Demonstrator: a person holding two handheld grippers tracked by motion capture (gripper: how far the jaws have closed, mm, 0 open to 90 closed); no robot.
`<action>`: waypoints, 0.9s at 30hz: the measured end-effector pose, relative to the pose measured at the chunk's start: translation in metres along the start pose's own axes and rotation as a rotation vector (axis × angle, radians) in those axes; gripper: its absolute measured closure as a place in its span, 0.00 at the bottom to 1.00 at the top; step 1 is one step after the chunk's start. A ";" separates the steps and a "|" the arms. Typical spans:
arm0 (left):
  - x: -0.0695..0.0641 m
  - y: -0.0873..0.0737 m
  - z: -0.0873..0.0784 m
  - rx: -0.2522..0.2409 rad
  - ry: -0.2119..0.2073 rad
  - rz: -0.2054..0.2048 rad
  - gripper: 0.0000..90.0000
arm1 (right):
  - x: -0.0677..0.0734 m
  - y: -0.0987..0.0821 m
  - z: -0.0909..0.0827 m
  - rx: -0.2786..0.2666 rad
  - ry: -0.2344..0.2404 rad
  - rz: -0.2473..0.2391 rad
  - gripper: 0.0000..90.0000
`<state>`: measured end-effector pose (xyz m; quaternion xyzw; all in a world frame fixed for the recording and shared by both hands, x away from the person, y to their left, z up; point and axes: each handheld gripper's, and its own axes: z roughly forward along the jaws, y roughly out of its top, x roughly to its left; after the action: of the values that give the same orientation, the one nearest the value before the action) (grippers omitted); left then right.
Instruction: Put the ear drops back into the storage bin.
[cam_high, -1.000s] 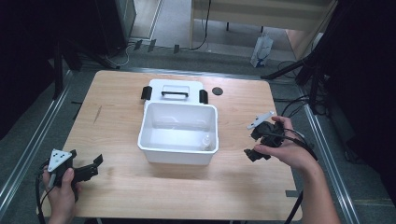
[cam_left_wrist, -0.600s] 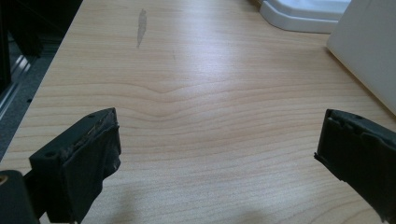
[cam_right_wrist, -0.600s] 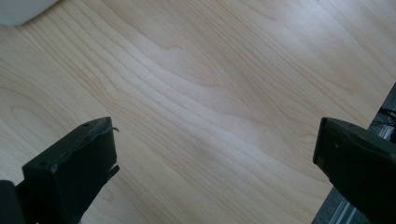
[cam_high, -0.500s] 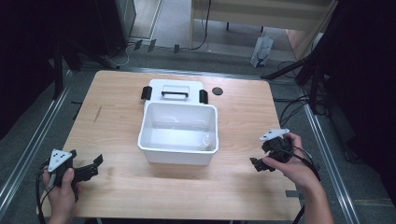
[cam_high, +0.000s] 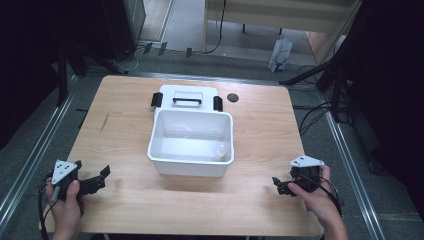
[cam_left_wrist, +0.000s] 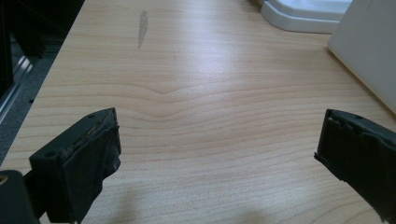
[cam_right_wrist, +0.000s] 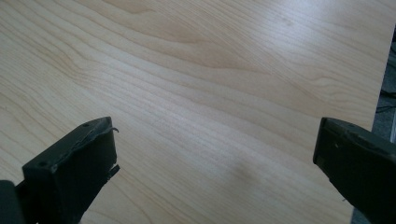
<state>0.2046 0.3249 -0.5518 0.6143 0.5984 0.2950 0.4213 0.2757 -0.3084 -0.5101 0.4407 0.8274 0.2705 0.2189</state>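
A white plastic bin (cam_high: 191, 144) stands open in the middle of the wooden table (cam_high: 260, 125), with a small clear bottle (cam_high: 219, 151) lying inside at its front right. Its white lid (cam_high: 186, 96), with a black handle and black side clips, lies flat just behind it. My left gripper (cam_high: 102, 177) rests low at the table's front left, open, nothing between its jaws. My right gripper (cam_high: 278, 186) sits at the front right, also open and empty, jaws pointing left. In the left gripper view the bin wall (cam_left_wrist: 369, 51) and the lid's corner (cam_left_wrist: 306, 14) show at the upper right.
A small black round disc (cam_high: 232, 97) lies on the table right of the lid. Metal rails (cam_high: 30, 165) run along both sides of the table. Cables (cam_high: 320, 115) trail on the floor at the right. A grey scuff mark (cam_left_wrist: 143, 22) marks the wood at the left.
My right gripper has moved from beside the bin's right side down toward the table's front right edge. The left gripper has stayed in place.
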 end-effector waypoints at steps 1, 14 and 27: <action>0.000 0.000 0.000 -0.001 0.000 -0.001 0.00 | 0.001 -0.004 0.000 -0.009 0.003 0.014 0.00; 0.000 0.000 0.000 -0.001 0.001 -0.001 0.00 | 0.002 -0.059 -0.008 -0.172 0.001 0.178 0.00; 0.000 0.000 -0.001 0.008 -0.015 0.003 0.00 | 0.002 -0.081 -0.020 -0.298 -0.053 0.316 0.00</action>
<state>0.2038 0.3249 -0.5518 0.6191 0.5953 0.2887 0.4231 0.2129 -0.3493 -0.5473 0.5346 0.6931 0.4089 0.2582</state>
